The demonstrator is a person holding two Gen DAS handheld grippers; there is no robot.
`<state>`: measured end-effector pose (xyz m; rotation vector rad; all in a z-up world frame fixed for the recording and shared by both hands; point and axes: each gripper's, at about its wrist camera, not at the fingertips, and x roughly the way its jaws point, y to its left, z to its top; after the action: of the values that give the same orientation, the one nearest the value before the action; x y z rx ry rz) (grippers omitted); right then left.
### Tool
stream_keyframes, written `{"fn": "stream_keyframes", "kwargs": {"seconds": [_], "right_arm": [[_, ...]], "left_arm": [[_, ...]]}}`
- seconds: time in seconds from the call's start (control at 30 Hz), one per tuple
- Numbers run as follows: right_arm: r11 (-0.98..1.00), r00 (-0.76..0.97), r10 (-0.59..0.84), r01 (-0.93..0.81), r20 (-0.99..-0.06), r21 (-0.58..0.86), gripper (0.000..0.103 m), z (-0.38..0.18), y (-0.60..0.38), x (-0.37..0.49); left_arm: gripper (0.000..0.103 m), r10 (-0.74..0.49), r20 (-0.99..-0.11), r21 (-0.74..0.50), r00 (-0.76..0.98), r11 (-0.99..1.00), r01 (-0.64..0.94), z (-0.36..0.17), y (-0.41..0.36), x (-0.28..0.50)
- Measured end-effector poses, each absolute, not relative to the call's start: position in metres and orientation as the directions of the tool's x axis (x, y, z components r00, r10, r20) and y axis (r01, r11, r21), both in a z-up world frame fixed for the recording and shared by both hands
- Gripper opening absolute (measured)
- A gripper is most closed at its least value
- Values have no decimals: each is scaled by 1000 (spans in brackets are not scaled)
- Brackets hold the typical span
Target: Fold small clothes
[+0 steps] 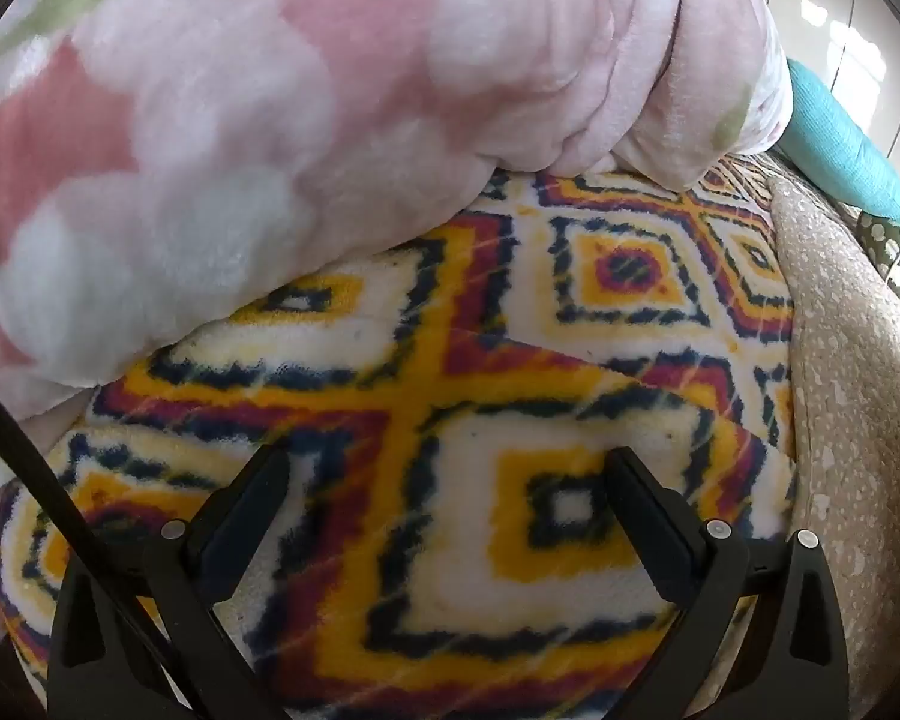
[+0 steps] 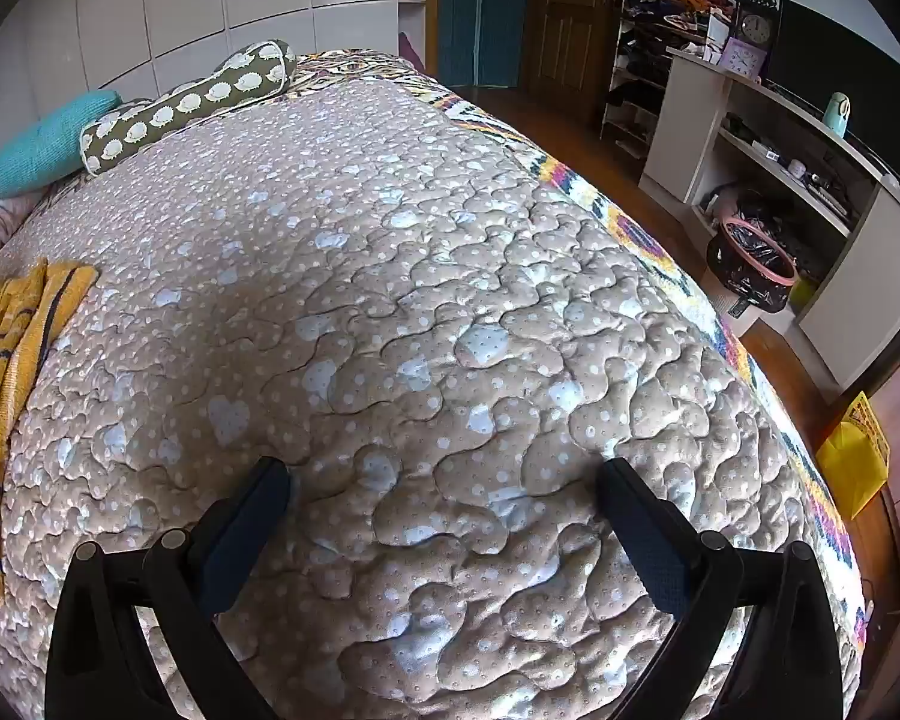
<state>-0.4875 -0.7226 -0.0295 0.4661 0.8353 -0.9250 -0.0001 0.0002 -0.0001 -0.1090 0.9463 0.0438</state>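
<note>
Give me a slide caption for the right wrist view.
Open right tongs over the quilted bedspread; yellow striped garment at left.

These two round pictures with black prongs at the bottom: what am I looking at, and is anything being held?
No robot here: a person carries a two-finger gripper in each hand, each with a wide-angle camera looking along its fingers. The prongs are those fingers.

The left wrist picture shows the left gripper, open, over a colourful diamond-patterned blanket, with a fluffy pink and white blanket bunched behind it.

The right wrist picture shows the right gripper, also open, over a beige quilted bedspread. A yellow striped garment, likely the clothing to fold, lies at the left edge. Nothing is held by either gripper.
</note>
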Motion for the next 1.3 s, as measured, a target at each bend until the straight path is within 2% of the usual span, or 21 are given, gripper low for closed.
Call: {"fn": "stream_keyframes", "kwargs": {"seconds": [0.07, 1.3], "right_arm": [[538, 331, -508, 843, -795, 7, 103, -30, -723, -487], [538, 331, -508, 843, -795, 7, 103, -30, -723, -487]], "left_arm": [[103, 11, -814, -47, 580, 995, -86, 0, -1, 0], [103, -4, -816, -65, 578, 994, -86, 0, 0, 0]]}}
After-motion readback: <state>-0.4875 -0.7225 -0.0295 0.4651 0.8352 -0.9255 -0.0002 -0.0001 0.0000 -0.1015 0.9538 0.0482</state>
